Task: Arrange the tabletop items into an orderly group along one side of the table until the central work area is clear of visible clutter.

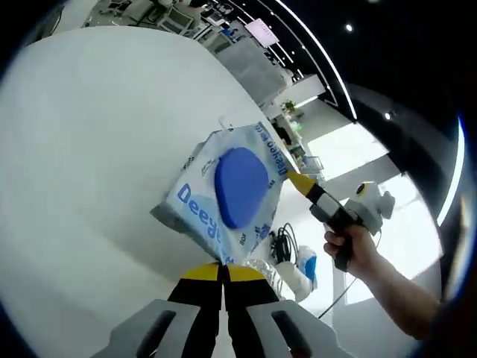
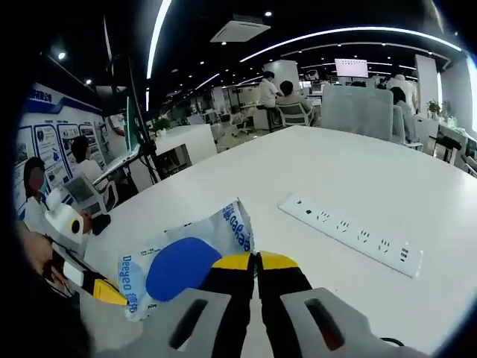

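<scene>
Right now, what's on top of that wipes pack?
A blue oval lid sits on the wipes pack. Both grippers, left and right, pinch its edges. The white table lies beneath; whatever is under the pack is covered.

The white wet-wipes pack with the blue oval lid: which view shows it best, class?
The left gripper view: the white wet-wipes pack with the blue oval lid faces the camera, lid and blue lettering plain, both tools pinching its edges. In the right gripper view the pack lies partly behind that view's own shut tool.
</scene>
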The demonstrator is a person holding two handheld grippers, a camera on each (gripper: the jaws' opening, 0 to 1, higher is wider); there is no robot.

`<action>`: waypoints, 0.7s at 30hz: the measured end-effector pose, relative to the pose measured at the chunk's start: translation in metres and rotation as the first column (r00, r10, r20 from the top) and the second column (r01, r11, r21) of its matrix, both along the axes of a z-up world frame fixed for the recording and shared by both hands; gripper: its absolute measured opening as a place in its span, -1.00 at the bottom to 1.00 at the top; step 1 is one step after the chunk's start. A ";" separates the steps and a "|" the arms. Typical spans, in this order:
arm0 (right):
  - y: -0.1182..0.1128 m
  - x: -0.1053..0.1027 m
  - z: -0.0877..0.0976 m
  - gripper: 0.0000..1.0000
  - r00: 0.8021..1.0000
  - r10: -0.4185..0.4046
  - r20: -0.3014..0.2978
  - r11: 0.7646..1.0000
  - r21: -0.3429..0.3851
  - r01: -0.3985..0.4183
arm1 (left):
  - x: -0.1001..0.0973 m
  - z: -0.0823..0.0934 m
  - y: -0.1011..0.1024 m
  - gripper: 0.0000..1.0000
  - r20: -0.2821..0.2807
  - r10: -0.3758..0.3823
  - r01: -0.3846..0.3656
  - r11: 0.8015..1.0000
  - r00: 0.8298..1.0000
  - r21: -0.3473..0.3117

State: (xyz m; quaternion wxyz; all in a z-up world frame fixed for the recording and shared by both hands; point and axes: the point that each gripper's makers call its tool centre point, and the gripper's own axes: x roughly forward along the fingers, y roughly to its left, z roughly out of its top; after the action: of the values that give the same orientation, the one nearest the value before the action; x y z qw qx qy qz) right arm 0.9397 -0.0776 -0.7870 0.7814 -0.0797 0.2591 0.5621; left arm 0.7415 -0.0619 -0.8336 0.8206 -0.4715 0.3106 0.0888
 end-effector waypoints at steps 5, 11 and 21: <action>-0.023 -0.001 0.004 -1.00 0.998 -0.063 -0.002 0.998 0.007 0.063 | 0.007 0.003 0.012 -1.00 -0.006 -0.107 0.107 0.991 0.994 0.076; -0.053 -0.007 0.004 -1.00 0.989 -0.147 -0.023 0.989 0.018 0.148 | 0.016 0.006 0.024 -1.00 -0.012 -0.118 0.119 0.989 0.993 0.090; -0.089 -0.016 0.001 -1.00 0.969 -0.243 -0.055 0.969 0.030 0.245 | 0.037 0.005 0.038 -1.00 -0.011 -0.128 0.128 0.985 0.992 0.115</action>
State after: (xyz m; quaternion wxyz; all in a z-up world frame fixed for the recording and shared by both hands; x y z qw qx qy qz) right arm 0.9239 -0.1665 -0.7862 0.8390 -0.0185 0.2764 0.4684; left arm 0.7785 -0.0235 -0.8283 0.8500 -0.4020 0.3361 0.0546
